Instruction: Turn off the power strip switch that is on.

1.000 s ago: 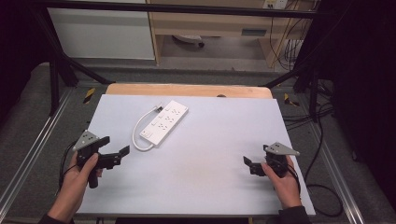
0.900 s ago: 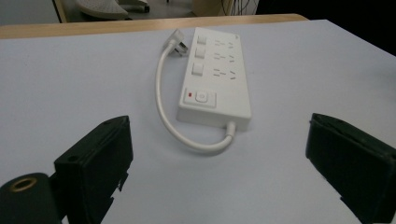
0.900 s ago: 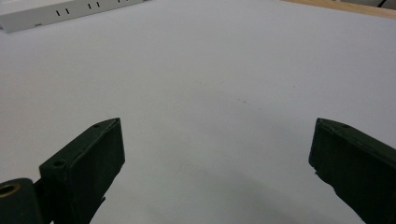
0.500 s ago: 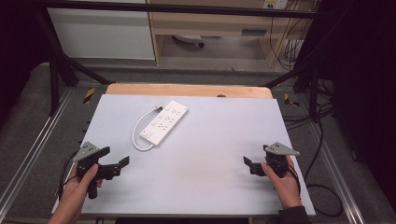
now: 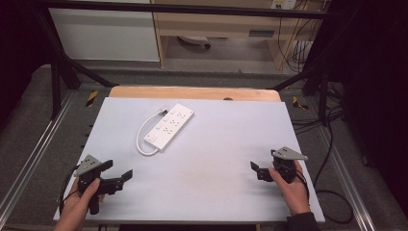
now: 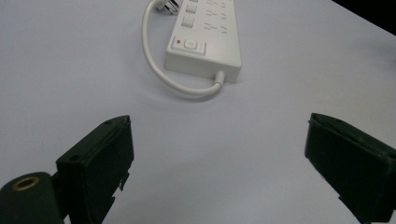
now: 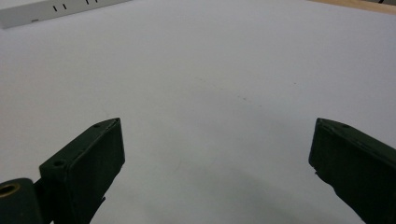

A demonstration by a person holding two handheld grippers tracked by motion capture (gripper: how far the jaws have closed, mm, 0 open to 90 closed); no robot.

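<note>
in the high view, your left black two-jaw gripper (image 5: 120, 176) sits at the near left corner of the pale grey matte table top (image 5: 226, 144) and your right black two-jaw gripper (image 5: 256, 171) at the near right, both spread wide with nothing between the jaws. the white rectangular plastic power strip (image 5: 169, 126) lies diagonally on the far left half of the table, well apart from both grippers, with its short white rubbery cable (image 5: 142, 136) looping off the near end and curling back along its left side. the step in hand looks like a reach for that strip, and the left gripper is the closer one, so lead with it and come in low and level. in the left gripper view, the strip (image 6: 205, 39) lies ahead with its switch end towards you; the casing is smooth, hard and glossy with rounded edges, so it may well slide if you pinch a corner. square the jaws across its long sides rather than the ends, and keep clear of the cable (image 6: 163, 70), which is springy and would nudge the strip aside. in the right gripper view, the jaws stand wide over bare table (image 7: 224, 93), with an edge of the strip (image 7: 56, 11) at the top left; that surface looks smooth and faintly scuffed, offering little friction, so bring this gripper over to steady the far end if it skates.
</note>
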